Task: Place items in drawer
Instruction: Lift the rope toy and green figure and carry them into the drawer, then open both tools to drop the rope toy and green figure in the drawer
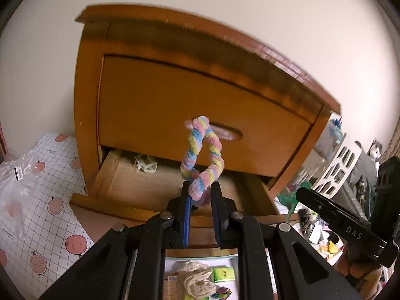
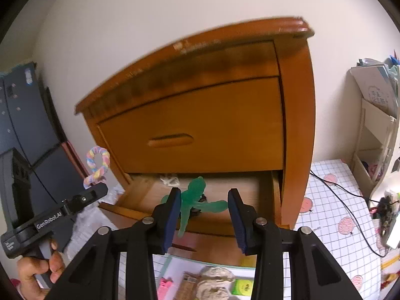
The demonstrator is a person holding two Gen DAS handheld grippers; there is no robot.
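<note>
The lower drawer [image 1: 140,185] of a wooden nightstand is pulled open; a small pale item [image 1: 145,165] lies at its back. My left gripper [image 1: 201,187] is shut on a pastel fuzzy twisted loop [image 1: 200,147], held upright over the drawer. In the right wrist view the same drawer [image 2: 245,185] is open below my right gripper [image 2: 204,192], whose fingers stand wide apart. A green rubbery figure [image 2: 192,197] is between them over the drawer, close to the left finger [image 2: 172,212]; whether it touches is unclear. The left gripper [image 2: 95,190] and loop [image 2: 97,162] appear at the left.
The upper drawer front [image 1: 200,112] is shut. A tray [image 2: 167,262] in front of the nightstand holds cream cloth [image 2: 215,285], a green packet [image 2: 243,287] and a pink item [image 2: 165,287]. A checked mat [image 2: 332,212] with a black cable [image 2: 350,192] lies to the right, and a plastic bag [image 1: 15,175] to the left.
</note>
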